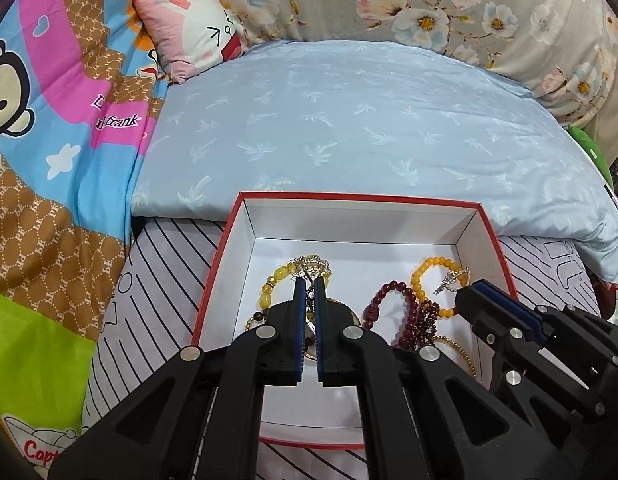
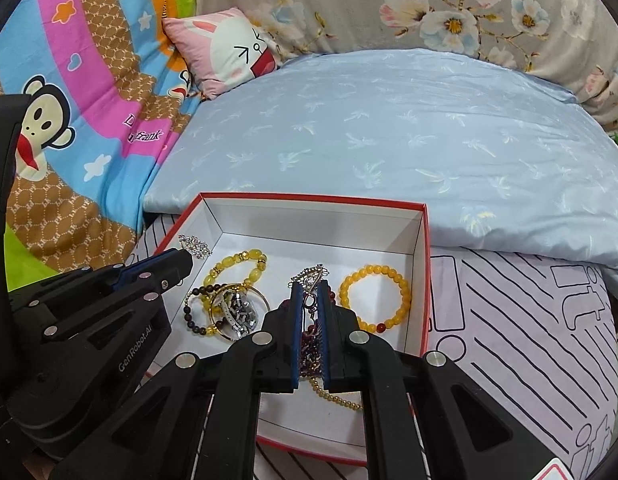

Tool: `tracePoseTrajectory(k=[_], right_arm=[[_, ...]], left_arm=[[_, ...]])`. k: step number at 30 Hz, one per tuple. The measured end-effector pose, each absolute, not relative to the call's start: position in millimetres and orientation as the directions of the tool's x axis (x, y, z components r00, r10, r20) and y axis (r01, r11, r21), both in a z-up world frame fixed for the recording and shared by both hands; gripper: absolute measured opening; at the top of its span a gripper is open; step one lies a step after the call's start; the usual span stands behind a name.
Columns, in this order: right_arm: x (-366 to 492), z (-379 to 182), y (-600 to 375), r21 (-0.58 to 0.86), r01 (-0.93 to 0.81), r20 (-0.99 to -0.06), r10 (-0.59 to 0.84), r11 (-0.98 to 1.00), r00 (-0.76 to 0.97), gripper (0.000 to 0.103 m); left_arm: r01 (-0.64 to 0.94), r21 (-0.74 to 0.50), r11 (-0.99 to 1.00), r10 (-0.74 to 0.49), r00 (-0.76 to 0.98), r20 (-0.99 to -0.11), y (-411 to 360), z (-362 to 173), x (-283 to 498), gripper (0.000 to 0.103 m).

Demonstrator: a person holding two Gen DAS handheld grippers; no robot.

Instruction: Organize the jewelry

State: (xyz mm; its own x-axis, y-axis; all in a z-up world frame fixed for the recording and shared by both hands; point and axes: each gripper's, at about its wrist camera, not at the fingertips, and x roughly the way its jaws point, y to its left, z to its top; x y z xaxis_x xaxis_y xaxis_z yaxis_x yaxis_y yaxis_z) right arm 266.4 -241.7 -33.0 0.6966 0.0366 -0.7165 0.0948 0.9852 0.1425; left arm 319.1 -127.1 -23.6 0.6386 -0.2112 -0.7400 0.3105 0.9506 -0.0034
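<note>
Left wrist view shows you the bed first: a pale blue quilt (image 1: 349,128) spread across it, a bright cartoon blanket (image 1: 61,168) on the left, a floral cover (image 1: 449,4) behind, and a small pink rabbit cushion (image 1: 193,28) between them. Nearer you, on a white sheet with black stripes (image 1: 165,256), sits the red-edged white box (image 1: 497,248), open at the top. Inside it lie your jewelry pieces: a yellow bead bracelet (image 2: 375,298) toward the right wall, a dark red bead string (image 1: 393,312) just beside it, a chunky yellow bracelet (image 2: 237,268) toward the left, and a gold ring-shaped piece with a metal watch band (image 2: 239,310) across it. Your left tongs (image 1: 308,284) hang over the left half of the box, jaws nearly together, pinching a small rhinestone ornament (image 2: 195,246) at the tips. Your right tongs (image 2: 309,286) hang over the middle of the box, likewise nearly closed, gripping a silver filigree pendant (image 2: 311,274) at their tips.
</note>
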Motion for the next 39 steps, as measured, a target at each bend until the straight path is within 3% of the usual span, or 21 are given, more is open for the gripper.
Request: tracePoseTrajectory(k=[2,4,5,6,24,34,39], right_arm=[[267.6,-35.9,-240.1,0.135,0.092,-0.721,0.035,0.987,0.692,0.010],[266.3,-37.0,-239.4,0.115,0.102,-0.718,0.012,0.988,0.696,0.013],[266.3,-37.4,-239.2,0.113,0.104,-0.718,0.009,0.988,0.696,0.014],[265.9,-38.0,-239.7,0.115,0.108,-0.718,0.008,0.987,0.696,0.018],[218.4,-26.8,-229.0,0.086,0.168,-0.698,-0.061,0.982,0.714,0.044],[158.7,-23.7,-211.0,0.072,0.200,-0.696,-0.094,0.977,0.712,0.048],[135.7,-21.8,-207.8,0.048,0.219,-0.696,-0.125,0.975,0.707,0.052]], left_arm=[[0.299,0.004,0.954,-0.198,0.641,-0.742,-127.3,-26.0,320.5,0.007],[0.292,0.012,0.956,-0.188,0.644,-0.741,-127.0,-27.9,321.2,0.026],[0.284,0.025,0.958,-0.174,0.652,-0.739,-127.1,-28.7,320.4,0.042],[0.278,0.036,0.960,-0.164,0.661,-0.732,-126.8,-28.7,319.3,0.048],[0.224,0.076,0.972,-0.105,0.697,-0.709,-107.4,-15.0,269.9,0.048],[0.206,0.064,0.976,-0.098,0.687,-0.721,-88.6,-15.4,214.7,0.050],[0.195,0.063,0.979,-0.091,0.689,-0.719,-83.8,-15.0,195.1,0.059]])
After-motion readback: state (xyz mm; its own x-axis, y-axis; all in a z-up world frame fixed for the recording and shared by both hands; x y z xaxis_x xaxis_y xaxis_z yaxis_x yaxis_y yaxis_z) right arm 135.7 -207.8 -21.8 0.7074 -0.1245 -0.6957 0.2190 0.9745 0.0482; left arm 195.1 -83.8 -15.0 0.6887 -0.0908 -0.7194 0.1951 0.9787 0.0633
